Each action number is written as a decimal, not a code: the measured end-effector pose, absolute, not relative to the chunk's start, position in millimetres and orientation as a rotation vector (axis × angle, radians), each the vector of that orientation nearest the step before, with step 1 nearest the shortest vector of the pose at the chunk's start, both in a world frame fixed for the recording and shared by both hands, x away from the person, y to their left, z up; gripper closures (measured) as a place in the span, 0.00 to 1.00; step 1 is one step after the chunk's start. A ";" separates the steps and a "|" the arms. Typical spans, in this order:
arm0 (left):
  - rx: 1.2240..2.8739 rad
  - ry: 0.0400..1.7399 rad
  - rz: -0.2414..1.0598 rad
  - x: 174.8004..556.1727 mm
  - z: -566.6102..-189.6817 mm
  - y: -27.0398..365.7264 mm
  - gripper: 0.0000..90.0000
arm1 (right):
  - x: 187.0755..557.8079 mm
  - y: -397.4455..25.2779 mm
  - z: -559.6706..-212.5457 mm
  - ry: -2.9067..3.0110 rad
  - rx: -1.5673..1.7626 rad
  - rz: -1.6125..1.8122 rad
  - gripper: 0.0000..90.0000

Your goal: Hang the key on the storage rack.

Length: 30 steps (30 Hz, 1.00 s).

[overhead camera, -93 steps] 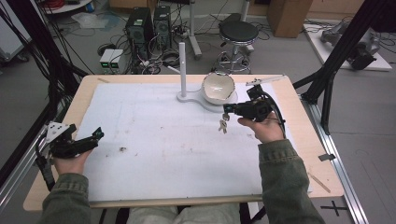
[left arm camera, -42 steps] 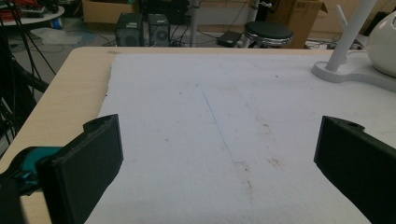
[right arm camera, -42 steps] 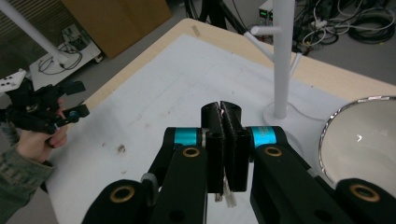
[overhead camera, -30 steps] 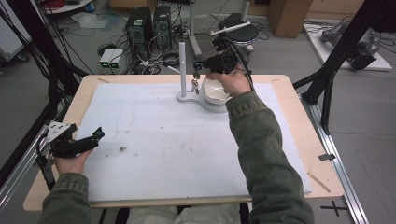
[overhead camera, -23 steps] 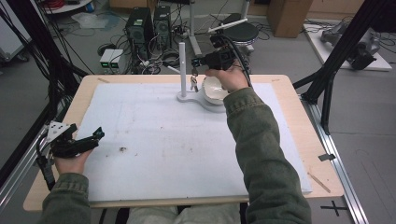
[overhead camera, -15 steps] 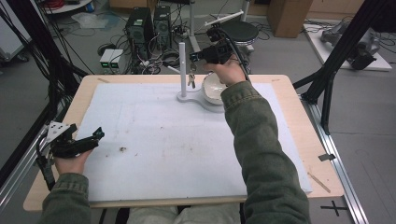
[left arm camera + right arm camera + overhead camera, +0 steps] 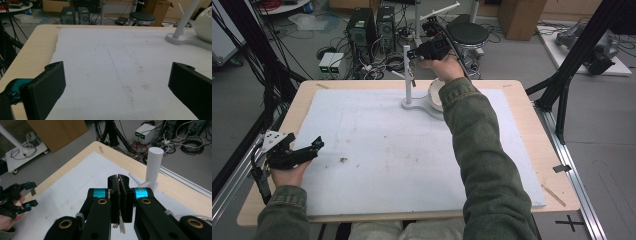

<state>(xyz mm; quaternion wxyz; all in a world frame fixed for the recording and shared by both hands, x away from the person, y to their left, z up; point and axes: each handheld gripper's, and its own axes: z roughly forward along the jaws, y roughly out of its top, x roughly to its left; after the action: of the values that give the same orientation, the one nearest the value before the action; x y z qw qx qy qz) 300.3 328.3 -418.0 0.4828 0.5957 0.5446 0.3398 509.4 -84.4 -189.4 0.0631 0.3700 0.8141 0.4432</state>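
Two black jaws of the right gripper (image 7: 120, 180) are pressed together on a small metal item (image 7: 412, 80) that hangs beside the white post (image 7: 407, 75) at the table's (image 7: 522, 107) twelve o'clock. At eight o'clock the left gripper (image 7: 314, 146) rests with jaws wide apart over the white mat (image 7: 120, 75).

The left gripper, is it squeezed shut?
No, the left gripper is open: in its own view its two black jaws stand far apart with bare white mat between them.
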 end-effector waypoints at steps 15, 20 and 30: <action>1.452 1.325 0.822 301.1 -418.5 329.0 0.02 | 529.8 -65.7 -197.5 2.457 1.131 1.249 0.98; 1.451 1.324 0.821 301.3 -418.7 328.0 0.02 | 533.1 -66.7 -199.2 2.438 1.144 1.255 0.98; 1.449 1.325 0.818 301.4 -418.8 327.7 0.02 | 542.4 -65.1 -207.3 2.424 1.158 1.244 0.98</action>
<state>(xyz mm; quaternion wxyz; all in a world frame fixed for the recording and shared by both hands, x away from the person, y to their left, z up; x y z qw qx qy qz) 301.4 327.7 -418.8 0.4857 0.5955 0.5446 0.3360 542.4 -65.1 -207.3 0.0905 0.3897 0.8153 0.4186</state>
